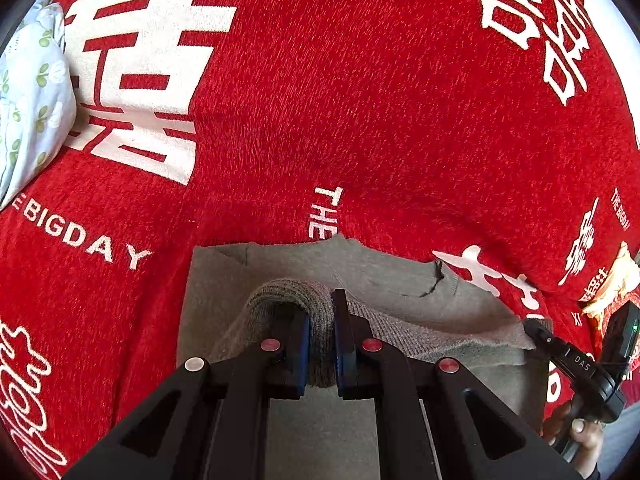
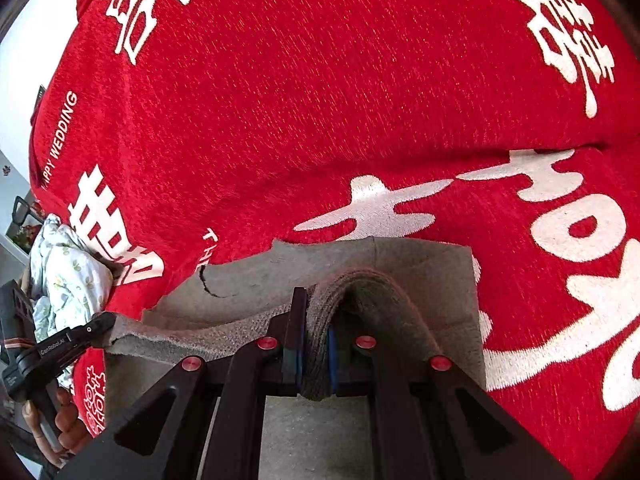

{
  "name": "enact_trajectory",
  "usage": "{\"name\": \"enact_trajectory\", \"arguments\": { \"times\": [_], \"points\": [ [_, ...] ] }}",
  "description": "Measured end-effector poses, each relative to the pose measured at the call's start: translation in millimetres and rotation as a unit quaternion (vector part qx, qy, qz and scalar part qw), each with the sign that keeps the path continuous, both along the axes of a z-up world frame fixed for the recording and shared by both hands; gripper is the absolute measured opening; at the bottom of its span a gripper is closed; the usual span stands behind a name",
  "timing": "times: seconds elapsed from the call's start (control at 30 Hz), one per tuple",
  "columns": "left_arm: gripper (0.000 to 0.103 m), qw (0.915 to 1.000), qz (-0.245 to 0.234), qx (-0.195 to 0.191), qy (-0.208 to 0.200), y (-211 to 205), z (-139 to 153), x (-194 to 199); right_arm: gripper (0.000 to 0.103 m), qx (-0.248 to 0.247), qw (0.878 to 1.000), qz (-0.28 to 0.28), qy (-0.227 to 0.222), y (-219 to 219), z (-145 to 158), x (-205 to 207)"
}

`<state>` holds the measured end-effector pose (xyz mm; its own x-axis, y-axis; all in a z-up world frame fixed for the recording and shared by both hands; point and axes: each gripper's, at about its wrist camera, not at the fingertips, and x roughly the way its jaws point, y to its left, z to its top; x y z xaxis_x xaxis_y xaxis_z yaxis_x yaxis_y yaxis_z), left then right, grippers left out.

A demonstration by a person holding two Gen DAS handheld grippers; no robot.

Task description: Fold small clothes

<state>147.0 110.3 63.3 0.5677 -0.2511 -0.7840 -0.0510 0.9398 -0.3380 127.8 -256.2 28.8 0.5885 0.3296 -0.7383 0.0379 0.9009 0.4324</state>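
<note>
A small grey-brown knitted garment [image 1: 392, 276] lies on a red blanket [image 1: 320, 100] with white characters. My left gripper [image 1: 321, 320] is shut on the ribbed hem at the garment's left corner, the fabric bunched between its blue pads. My right gripper [image 2: 316, 320] is shut on the ribbed hem [image 2: 372, 288] at the right corner. The hem is lifted and stretched between both grippers over the flat part of the garment [image 2: 260, 284], whose neckline slit shows beyond. The right gripper [image 1: 532, 326] appears at the right edge of the left wrist view, the left gripper [image 2: 106, 322] at the left of the right wrist view.
A pale floral cloth bundle [image 1: 32, 92] lies at the blanket's left side, also seen as the floral bundle [image 2: 68, 276]. A person's hand [image 1: 580, 436] holds the right tool; another hand [image 2: 68, 420] holds the left tool. A patterned red and cream item [image 1: 616, 280] sits at the far right.
</note>
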Motion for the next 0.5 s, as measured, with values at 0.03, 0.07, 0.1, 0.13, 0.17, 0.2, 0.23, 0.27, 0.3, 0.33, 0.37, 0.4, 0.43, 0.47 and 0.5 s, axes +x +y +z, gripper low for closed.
{"name": "enact_trajectory", "arguments": {
  "times": [0.03,0.07,0.1,0.13,0.17,0.2,0.23,0.27,0.3,0.33,0.37,0.4,0.43,0.47,0.5],
  "points": [
    [0.011,1.0,0.0,0.001,0.001,0,-1,2,0.009,0.0,1.0,0.0,0.001,0,-1,1],
    [0.011,1.0,0.0,0.001,0.002,0,-2,3,0.009,0.0,1.0,0.0,0.003,0,-3,3],
    [0.011,1.0,0.0,0.001,0.003,0,-3,5,0.009,0.001,1.0,0.0,0.004,-1,-4,4],
    [0.011,1.0,0.0,0.001,0.003,0,-4,7,0.009,0.001,1.0,0.0,0.004,-1,-5,5],
    [0.011,1.0,0.0,0.002,0.003,0,-4,8,0.009,0.002,1.0,0.0,0.004,-1,-5,6],
    [0.011,1.0,-0.001,0.003,0.003,-1,-4,9,0.009,0.002,1.0,0.0,0.005,-1,-5,7],
    [0.011,1.0,-0.001,0.003,0.004,-1,-4,10,0.009,0.002,1.0,0.0,0.005,-2,-6,8],
    [0.011,1.0,-0.001,0.002,0.003,-2,-4,11,0.009,0.003,1.0,0.0,0.005,-2,-6,8],
    [0.011,1.0,-0.001,0.001,0.002,-2,-3,12,0.009,0.003,1.0,0.0,0.004,-2,-5,8],
    [0.011,1.0,-0.001,0.0,0.001,-2,-1,12,0.009,0.004,1.0,0.0,0.002,-3,-3,8],
    [0.011,1.0,-0.002,-0.002,-0.001,-2,1,12,0.009,0.005,1.0,0.0,0.0,-3,-1,7],
    [0.011,1.0,-0.003,-0.004,-0.004,-2,3,11,0.009,0.005,1.0,0.0,-0.004,-3,1,7],
    [0.011,0.9999,-0.003,-0.006,-0.008,-1,6,10,0.009,0.006,1.0,-0.001,-0.007,-4,4,6],
    [0.011,0.9999,-0.004,-0.008,-0.012,-1,9,9,0.009,0.008,1.0,-0.001,-0.011,-5,8,5],
    [0.011,0.9998,-0.006,-0.008,-0.019,-1,13,8,0.009,0.01,1.0,-0.002,-0.015,-5,10,5]
  ]
}}
